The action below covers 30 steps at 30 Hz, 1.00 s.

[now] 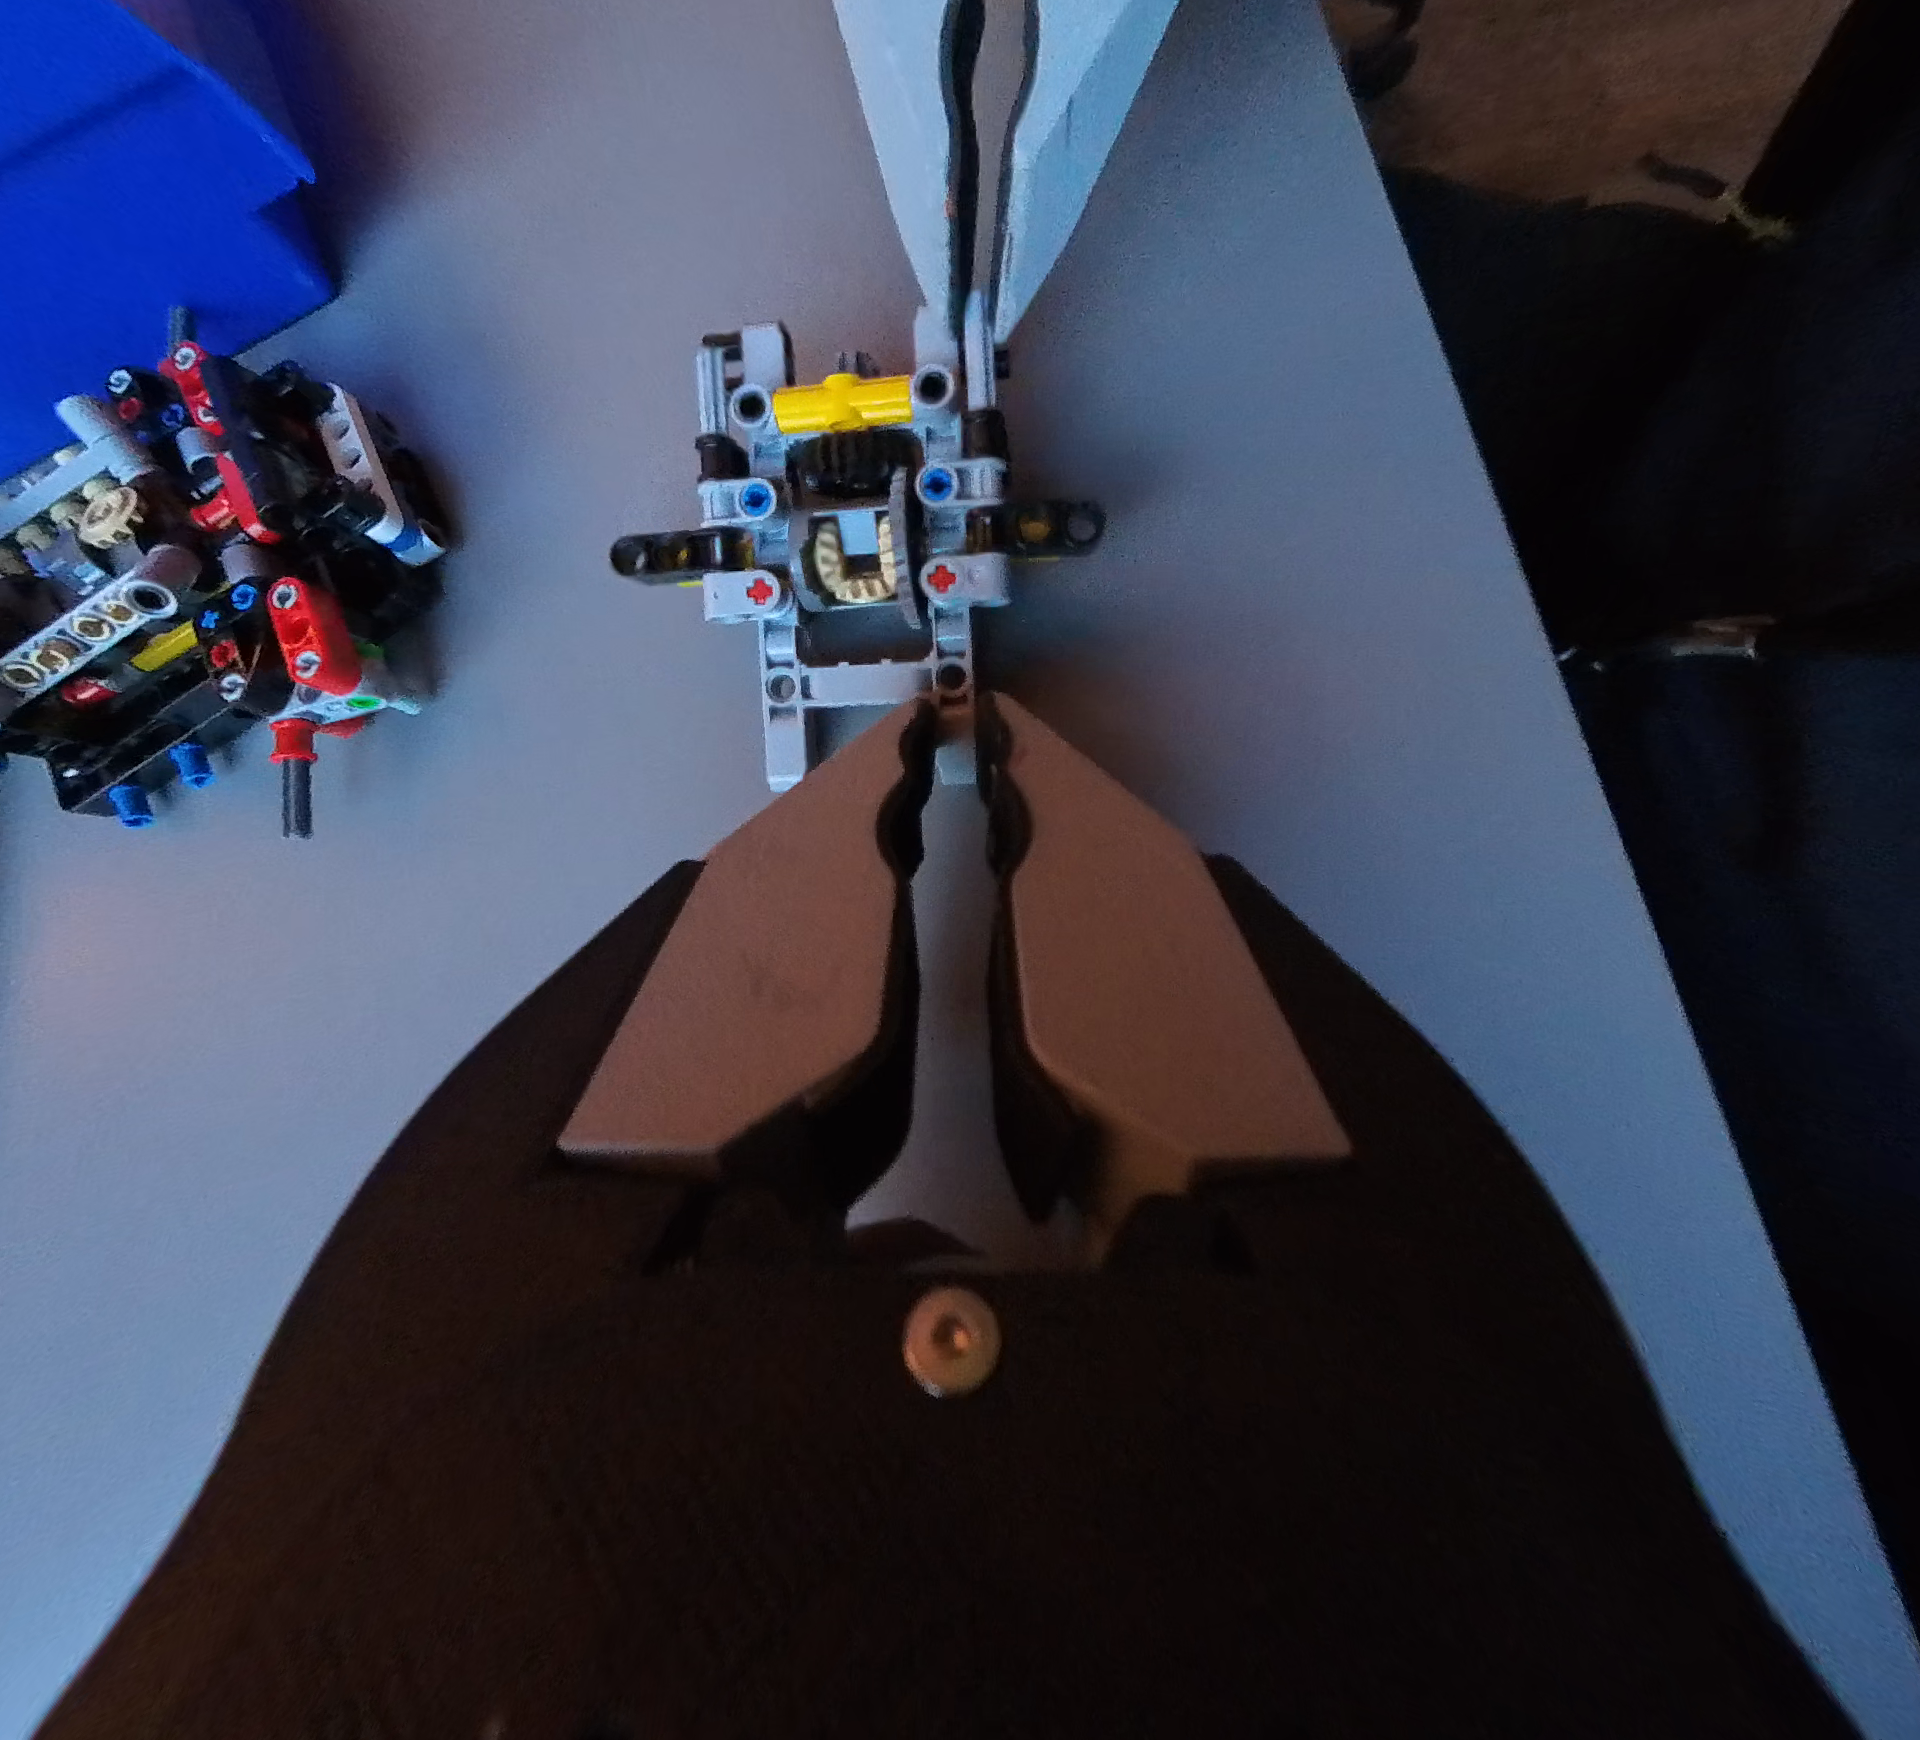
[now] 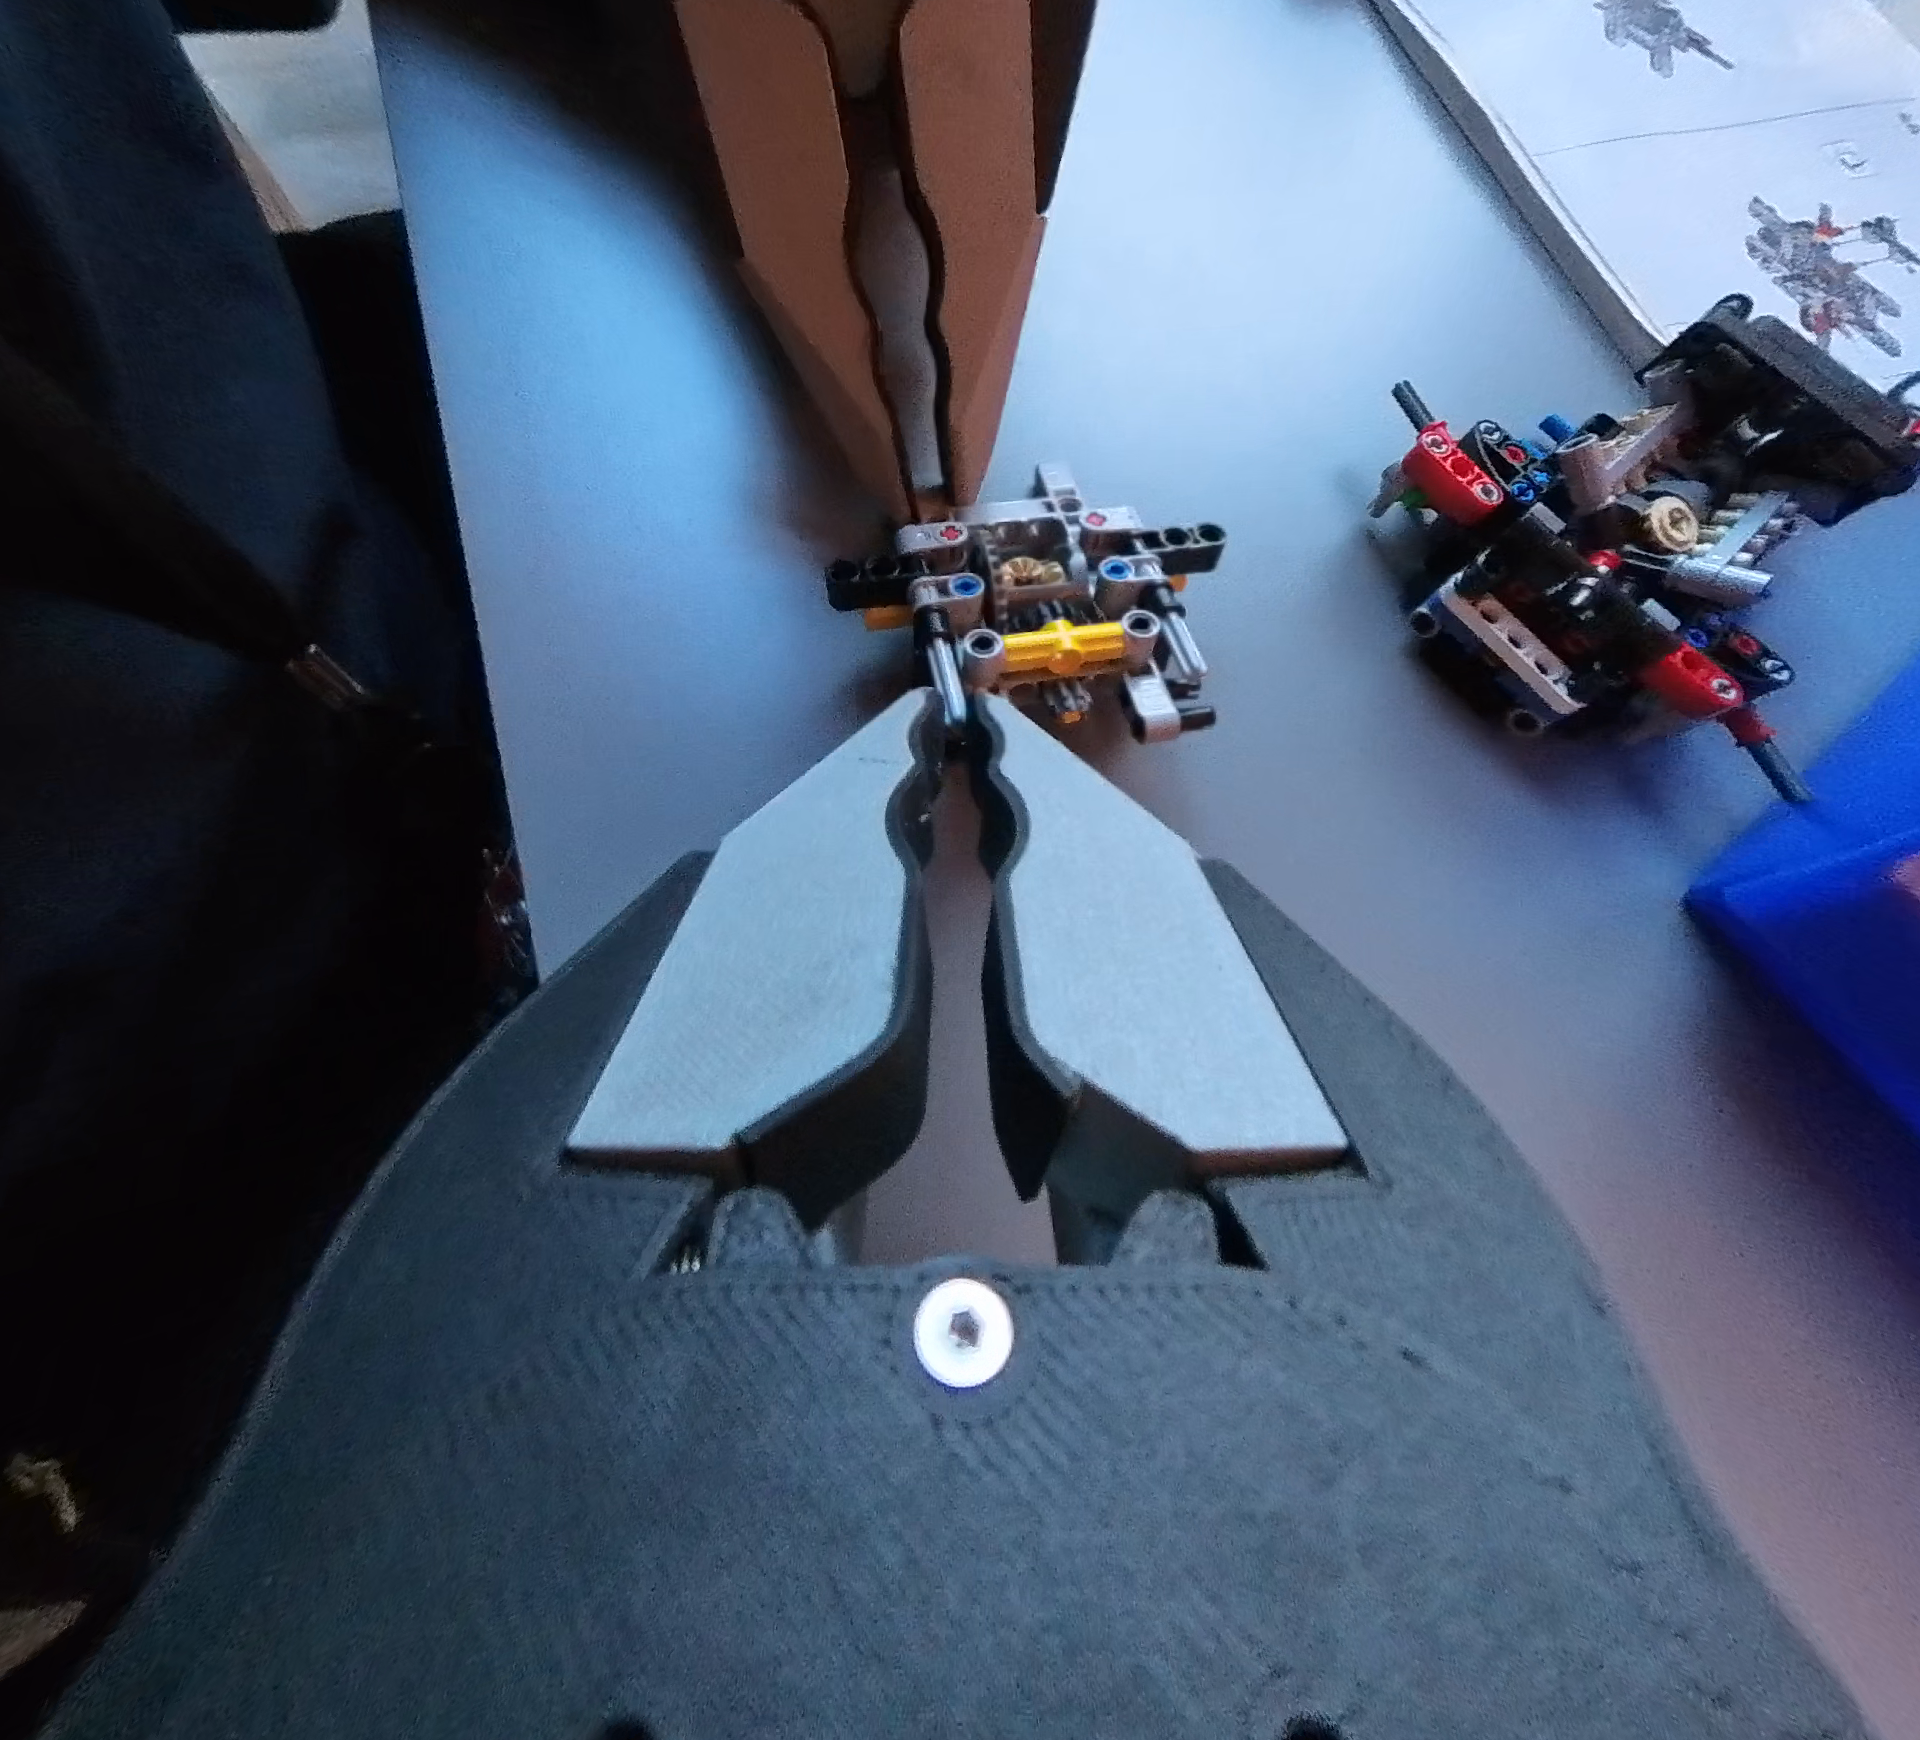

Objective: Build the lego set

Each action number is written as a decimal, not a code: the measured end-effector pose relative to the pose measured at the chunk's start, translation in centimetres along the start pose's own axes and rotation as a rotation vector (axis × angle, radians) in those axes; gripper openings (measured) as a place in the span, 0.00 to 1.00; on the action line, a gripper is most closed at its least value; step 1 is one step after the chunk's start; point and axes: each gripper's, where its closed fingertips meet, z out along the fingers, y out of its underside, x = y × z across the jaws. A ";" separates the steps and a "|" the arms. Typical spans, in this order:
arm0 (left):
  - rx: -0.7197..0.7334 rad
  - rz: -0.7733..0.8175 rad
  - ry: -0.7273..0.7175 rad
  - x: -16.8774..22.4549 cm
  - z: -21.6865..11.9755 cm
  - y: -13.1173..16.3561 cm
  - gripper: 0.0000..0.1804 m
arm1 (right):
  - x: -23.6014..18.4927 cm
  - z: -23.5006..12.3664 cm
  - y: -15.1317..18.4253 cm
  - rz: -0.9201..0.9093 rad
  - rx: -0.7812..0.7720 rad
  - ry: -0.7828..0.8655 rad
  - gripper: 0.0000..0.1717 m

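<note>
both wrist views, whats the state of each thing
left gripper: shut on the small grey brick model's near beam
right gripper: shut on its far rod
big black and red model: on table, untouched
booklet: open
blue bin: on table

The blue bin (image 1: 125,90) is cut off by the upper left edge of the left wrist view, the open booklet (image 2: 1662,28) by the right wrist view's upper right edge, and the larger brick model (image 1: 208,568) is blurred.

Tan-fingered left hand-held gripper (image 1: 954,719), grey-fingered right hand-held gripper (image 2: 954,734), black printed bodies, silver screws.
</note>
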 end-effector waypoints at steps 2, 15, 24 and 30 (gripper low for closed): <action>0.006 -0.011 0.005 -0.2 -0.1 0.0 0.02 | 0.0 0.1 0.1 -0.034 -0.007 0.000 0.00; 0.161 -0.062 0.061 0.1 -1.3 -1.6 0.03 | -0.4 0.6 2.0 -0.001 -0.117 -0.057 0.00; 0.139 -0.120 0.131 0.2 -1.2 -1.1 0.03 | -0.4 0.6 1.6 -0.054 -0.041 -0.031 0.00; 0.087 -0.094 0.127 0.5 -0.6 -0.6 0.05 | 0.4 0.2 0.9 -0.012 0.033 -0.022 0.01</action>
